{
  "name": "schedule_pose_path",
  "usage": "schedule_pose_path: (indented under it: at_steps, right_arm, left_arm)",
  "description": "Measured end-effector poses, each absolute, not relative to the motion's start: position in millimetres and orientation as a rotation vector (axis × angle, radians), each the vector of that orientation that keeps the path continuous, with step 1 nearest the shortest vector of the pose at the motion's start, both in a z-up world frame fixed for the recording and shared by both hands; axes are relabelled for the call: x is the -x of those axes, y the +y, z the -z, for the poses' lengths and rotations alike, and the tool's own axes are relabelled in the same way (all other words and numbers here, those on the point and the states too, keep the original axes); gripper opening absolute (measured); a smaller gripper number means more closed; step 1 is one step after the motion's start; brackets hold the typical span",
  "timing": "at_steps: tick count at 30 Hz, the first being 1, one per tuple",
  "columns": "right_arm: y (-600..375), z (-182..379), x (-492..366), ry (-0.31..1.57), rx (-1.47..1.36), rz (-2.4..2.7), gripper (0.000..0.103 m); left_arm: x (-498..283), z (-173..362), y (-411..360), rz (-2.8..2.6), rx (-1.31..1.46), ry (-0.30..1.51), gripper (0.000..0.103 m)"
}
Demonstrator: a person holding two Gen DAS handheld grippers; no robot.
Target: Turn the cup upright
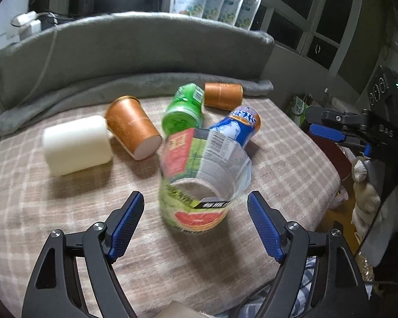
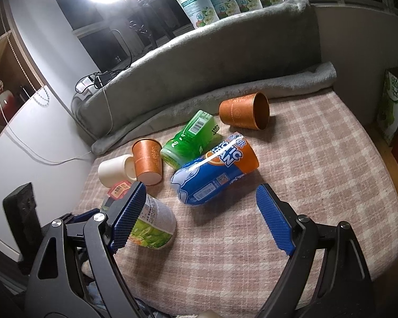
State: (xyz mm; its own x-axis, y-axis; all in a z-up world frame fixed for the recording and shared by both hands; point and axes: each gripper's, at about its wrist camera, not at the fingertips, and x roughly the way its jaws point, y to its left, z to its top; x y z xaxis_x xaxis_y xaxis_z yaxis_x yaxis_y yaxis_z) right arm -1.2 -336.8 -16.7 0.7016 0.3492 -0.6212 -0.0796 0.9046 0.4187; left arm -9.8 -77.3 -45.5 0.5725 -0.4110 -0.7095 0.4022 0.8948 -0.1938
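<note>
In the left wrist view, the left tool [image 1: 195, 218] is spread wide with nothing between its blue pads, and the clear plastic cup with a green, red and grapefruit-printed label [image 1: 199, 182] sits just ahead of it in the lower centre of the frame, on the pink-and-beige checked blanket [image 1: 53, 212]. The cup appears to stand on its mouth, its long axis roughly vertical and leaning slightly, the cut-open end facing up toward the camera. In the right wrist view the same cup [image 2: 152, 226] is at lower left, partly hidden behind the left pad of the right tool [image 2: 201, 217], which is also wide open and empty. Behind lie a blue-and-orange can [image 2: 215, 175], a green plastic bottle [image 2: 191, 140], two copper-coloured paper cups [image 2: 147, 161] [image 2: 244, 111] and a white cylindrical container [image 2: 114, 171].
</note>
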Motion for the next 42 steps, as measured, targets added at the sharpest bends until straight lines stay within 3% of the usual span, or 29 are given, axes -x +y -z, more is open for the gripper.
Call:
schedule_pose_path:
  at_steps: [11,14,17,21,42]
  right_arm:
    - [-304.0,-4.1,10.4,0.575,-0.114,-0.1,0.088]
    - [-294.4,-8.8,14.3,0.523,-0.065,-0.076,0.096]
    - [-285.2,-11.8,18.0,0.482,-0.024,-0.057,0.097]
    - [-274.6,-12.0,20.9,0.437,0.022,-0.032,0.103]
    - [-271.0,-4.7,18.1,0.438,0.014,-0.039,0.103]
  left_arm:
    - [35.0,-1.0,-17.3,0.174,0.059,0.499,0.081]
    - [35.3,-7.2,-7.3,0.117,0.083,0.446,0.081]
    - [34.4,-9.4,-2.4,0.076,0.094,0.408,0.081]
    - [35.9,-12.1,0.5,0.054,0.112,0.375,0.086]
    - [35.2,-10.6,-4.4,0.074,0.121,0.379,0.087]
